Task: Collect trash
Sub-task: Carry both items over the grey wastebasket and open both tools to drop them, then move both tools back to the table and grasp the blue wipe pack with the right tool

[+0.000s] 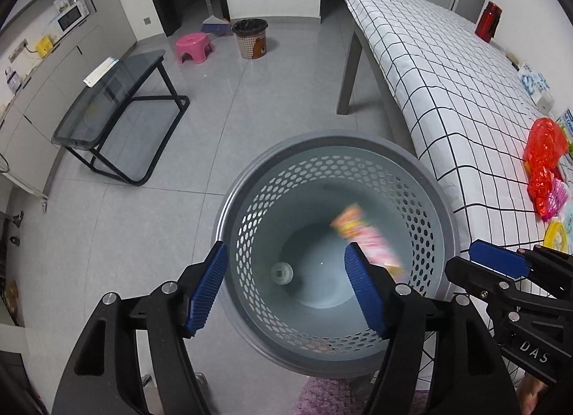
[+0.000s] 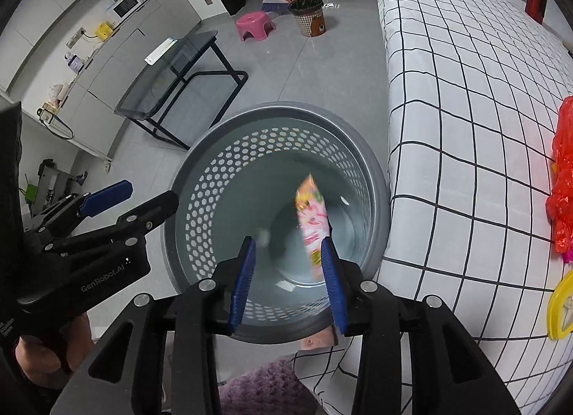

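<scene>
A grey perforated waste basket (image 1: pixel 247 182) (image 2: pixel 200 150) stands on the floor beside the checked table. A pink and yellow wrapper (image 1: pixel 365 237) (image 2: pixel 311 221), blurred, is in the air inside the basket, free of both grippers. A small round white item (image 1: pixel 282 273) lies on the basket's bottom. My left gripper (image 1: pixel 286 289) is open and empty above the basket. My right gripper (image 2: pixel 290 279) is open and empty above the basket too. A red plastic bag (image 1: pixel 544 160) (image 2: pixel 562 182) and other small trash (image 1: pixel 555 236) lie on the table.
The table with a white checked cloth (image 1: pixel 447 75) (image 2: pixel 465 110) runs along the right. A glass side table (image 1: pixel 107 103) (image 2: pixel 172 75), a pink stool (image 1: pixel 193 46), a patterned bin (image 1: pixel 250 37) and a broom stand on the floor. A red bottle (image 1: pixel 487 21) is at the table's far end.
</scene>
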